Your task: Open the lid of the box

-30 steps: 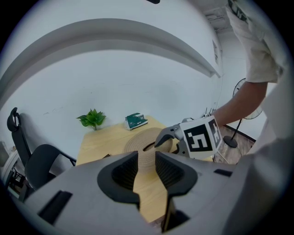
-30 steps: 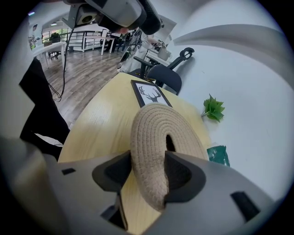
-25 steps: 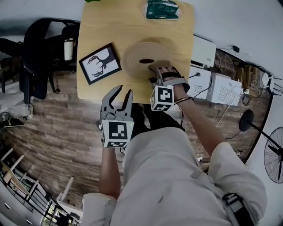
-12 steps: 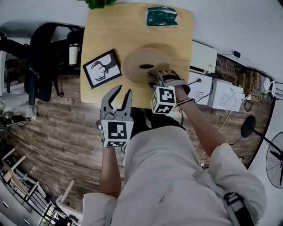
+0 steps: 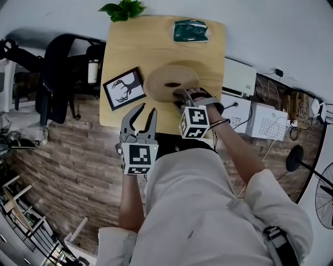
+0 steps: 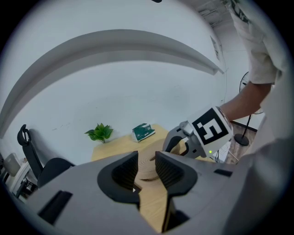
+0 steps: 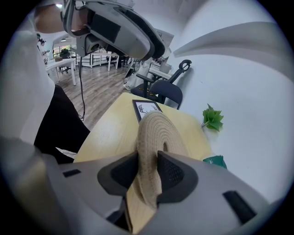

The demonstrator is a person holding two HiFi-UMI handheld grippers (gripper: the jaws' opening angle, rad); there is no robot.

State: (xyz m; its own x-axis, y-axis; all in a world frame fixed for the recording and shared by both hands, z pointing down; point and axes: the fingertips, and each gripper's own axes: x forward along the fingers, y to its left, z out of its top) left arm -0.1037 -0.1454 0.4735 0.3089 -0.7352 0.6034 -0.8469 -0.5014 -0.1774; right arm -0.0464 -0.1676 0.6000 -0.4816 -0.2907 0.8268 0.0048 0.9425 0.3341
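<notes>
A round woven lid (image 5: 167, 79) lies on the wooden table (image 5: 151, 47), and whatever is under it is hidden. My right gripper (image 5: 182, 96) is at the lid's near rim. In the right gripper view the woven lid (image 7: 158, 131) runs between the two pads of my right gripper (image 7: 146, 172). Those jaws have just been closing and now press on the rim. My left gripper (image 5: 141, 111) hangs open over the table's near edge, left of the lid, holding nothing. In the left gripper view, my left gripper (image 6: 147, 167) shows the lid (image 6: 148, 160) beyond its gap.
A framed deer picture (image 5: 124, 88) lies left of the lid. A green packet (image 5: 190, 30) and a small plant (image 5: 124, 9) are at the table's far edge. Black chairs (image 5: 57, 78) stand to the left, white boxes (image 5: 265, 120) with cables to the right.
The right gripper's jaws have closed on the lid's near rim. The table and lid now sit higher in the head view. The left gripper stays open in nearly the same place.
</notes>
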